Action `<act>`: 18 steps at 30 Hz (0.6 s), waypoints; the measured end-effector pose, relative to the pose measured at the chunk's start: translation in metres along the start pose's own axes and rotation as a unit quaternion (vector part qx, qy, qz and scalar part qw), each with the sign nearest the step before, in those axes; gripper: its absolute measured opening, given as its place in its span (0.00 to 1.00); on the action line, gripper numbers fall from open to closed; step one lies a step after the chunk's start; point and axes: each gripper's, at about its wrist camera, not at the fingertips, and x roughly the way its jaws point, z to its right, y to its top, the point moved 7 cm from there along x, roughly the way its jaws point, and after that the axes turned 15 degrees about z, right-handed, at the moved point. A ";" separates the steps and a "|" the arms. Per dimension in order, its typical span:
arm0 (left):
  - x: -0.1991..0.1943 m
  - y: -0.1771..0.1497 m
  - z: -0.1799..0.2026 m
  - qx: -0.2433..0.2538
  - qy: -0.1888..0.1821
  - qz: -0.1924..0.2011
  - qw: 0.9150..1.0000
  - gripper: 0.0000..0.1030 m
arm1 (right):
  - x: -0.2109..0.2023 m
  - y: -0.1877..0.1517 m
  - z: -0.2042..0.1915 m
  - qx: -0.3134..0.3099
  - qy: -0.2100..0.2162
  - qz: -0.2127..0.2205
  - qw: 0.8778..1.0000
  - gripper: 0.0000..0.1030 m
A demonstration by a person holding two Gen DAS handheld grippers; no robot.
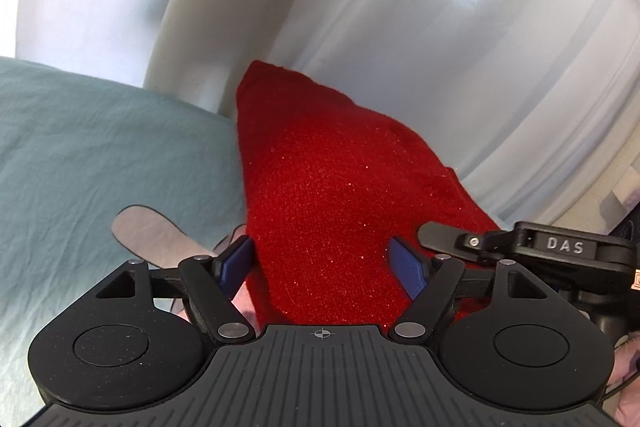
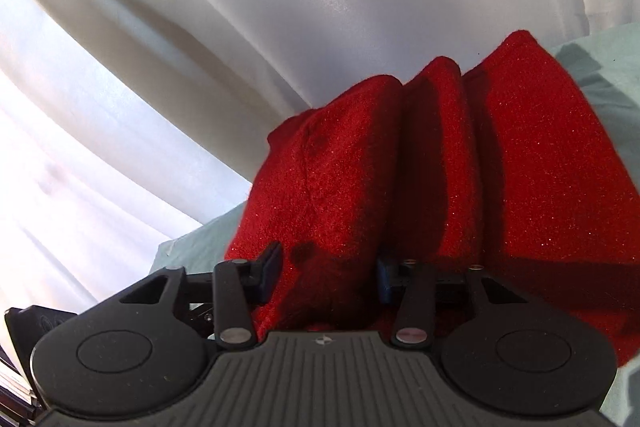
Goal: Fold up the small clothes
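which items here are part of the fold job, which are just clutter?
In play:
red garment, between the fingers of both grippers
left gripper
right gripper
pale green sheet, the work surface

Just there:
white curtain
grey sole-shaped piece on the sheet

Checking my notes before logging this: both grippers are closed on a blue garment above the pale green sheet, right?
Not quite: the garment is red, not blue, as both wrist views show. The left gripper and right gripper each pinch it above the pale green sheet.
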 end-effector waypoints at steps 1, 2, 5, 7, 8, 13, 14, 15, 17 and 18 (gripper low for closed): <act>-0.001 0.001 0.001 0.005 0.002 0.000 1.000 0.76 | 0.001 -0.003 -0.002 -0.020 -0.007 0.001 1.000 0.22; -0.005 0.004 0.004 0.008 0.004 0.007 1.000 0.75 | 0.000 -0.004 -0.007 -0.050 -0.012 0.008 0.999 0.20; -0.018 0.020 0.007 0.022 0.026 0.046 0.998 0.70 | -0.019 0.005 -0.024 -0.145 -0.048 0.067 0.986 0.16; -0.017 0.028 0.007 0.021 0.023 0.054 0.998 0.70 | -0.038 0.016 -0.029 -0.164 -0.056 0.109 0.979 0.15; -0.013 0.028 0.007 0.016 0.020 0.044 0.999 0.71 | -0.044 0.019 -0.026 -0.177 -0.073 0.123 0.974 0.15; 0.012 0.009 0.015 -0.014 -0.020 -0.005 1.000 0.75 | -0.028 -0.002 0.017 -0.164 -0.120 0.064 0.977 0.16; 0.017 0.005 0.015 -0.020 -0.024 -0.014 0.999 0.75 | -0.026 -0.001 0.017 -0.171 -0.112 0.072 0.976 0.17; 0.019 0.003 0.015 -0.024 -0.026 -0.017 0.999 0.75 | -0.027 0.001 0.015 -0.173 -0.108 0.070 0.976 0.19; 0.018 0.000 0.013 -0.024 -0.027 -0.014 0.999 0.75 | -0.031 0.009 0.014 -0.153 -0.100 0.075 0.980 0.27; 0.018 0.000 0.011 -0.025 -0.029 -0.014 0.999 0.75 | -0.032 0.014 0.017 -0.138 -0.100 0.075 0.982 0.33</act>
